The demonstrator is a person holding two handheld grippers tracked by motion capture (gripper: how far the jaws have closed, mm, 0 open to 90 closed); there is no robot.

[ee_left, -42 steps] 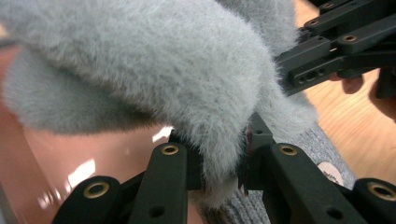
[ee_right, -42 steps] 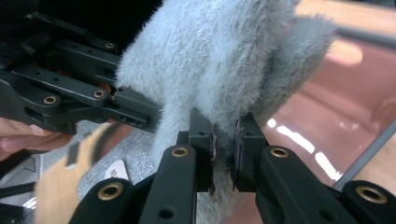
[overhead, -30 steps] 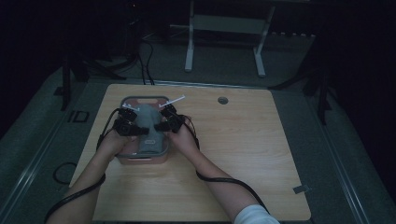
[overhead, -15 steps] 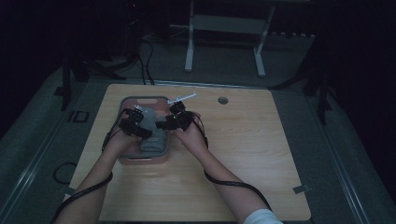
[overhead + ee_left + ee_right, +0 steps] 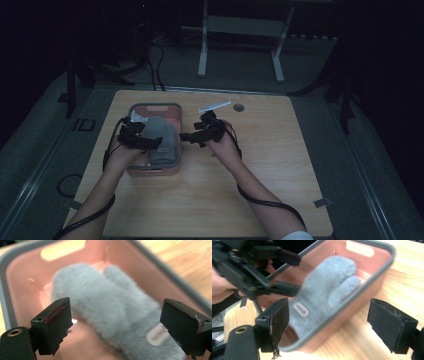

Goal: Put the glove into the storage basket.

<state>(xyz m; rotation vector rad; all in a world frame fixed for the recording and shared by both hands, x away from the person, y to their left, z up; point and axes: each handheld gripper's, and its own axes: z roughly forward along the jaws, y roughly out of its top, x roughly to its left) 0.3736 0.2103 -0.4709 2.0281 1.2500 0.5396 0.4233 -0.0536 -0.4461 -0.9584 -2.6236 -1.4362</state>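
Note:
A grey fuzzy mitten (image 5: 163, 145) lies in a pink bin with a grey rim (image 5: 154, 105) at the table's left. My left gripper (image 5: 156, 142) hovers over the bin's left half. Its jaws have just been opening and stand wide, one on each side of the mitten (image 5: 107, 307) without pressing on it. My right gripper (image 5: 186, 136) is just outside the bin's right wall and points at it. Its jaws have also just been opening, with nothing between them. In the right gripper view the mitten (image 5: 327, 282) shows its label, and the left gripper (image 5: 295, 272) hangs beside it.
A thin white strip (image 5: 215, 105) and a round grommet hole (image 5: 238, 107) lie on the wooden table (image 5: 280, 165) behind the right hand. A metal stand (image 5: 240, 45) stands on the floor beyond the far edge. Cables trail from both grippers toward the near edge.
Both grippers were shut together on the mitten over the bin; now both are open. The right hand has drawn back to the right, out of the bin, and the mitten lies inside.

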